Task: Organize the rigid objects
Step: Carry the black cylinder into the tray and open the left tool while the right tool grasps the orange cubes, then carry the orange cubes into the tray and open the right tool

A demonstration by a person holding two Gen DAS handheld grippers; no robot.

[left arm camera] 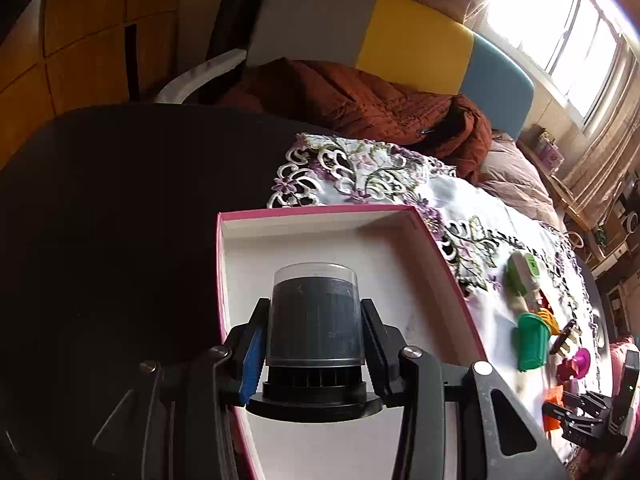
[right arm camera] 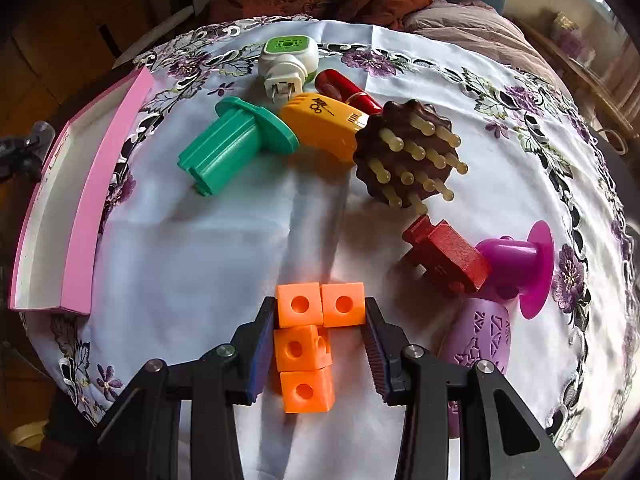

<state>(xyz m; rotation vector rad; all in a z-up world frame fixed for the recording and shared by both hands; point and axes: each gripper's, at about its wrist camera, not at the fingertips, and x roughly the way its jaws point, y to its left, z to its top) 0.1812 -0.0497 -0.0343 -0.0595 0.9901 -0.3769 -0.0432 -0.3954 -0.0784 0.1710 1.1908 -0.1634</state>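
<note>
My left gripper (left arm camera: 314, 308) is shut on a black ribbed cylinder with a clear cap (left arm camera: 314, 320). It holds the cylinder tilted over the white inside of a pink-edged box (left arm camera: 320, 211). In the right wrist view my right gripper (right arm camera: 321, 308) points down at the cloth, and its pads press both sides of an orange piece made of linked holed cubes (right arm camera: 304, 344). That piece lies on the white embroidered cloth (right arm camera: 192, 264). The same box (right arm camera: 80, 216) sits at the cloth's left edge.
A pile lies beyond the orange piece: a green flanged part (right arm camera: 232, 144), a yellow casing (right arm camera: 320, 124), a white-green plug-in (right arm camera: 286, 60), a red item (right arm camera: 344, 88) and a brown pegged massager (right arm camera: 404, 156). Right of it are a red block (right arm camera: 448, 258), a magenta spool (right arm camera: 524, 264) and a lilac patterned piece (right arm camera: 476, 340).
</note>
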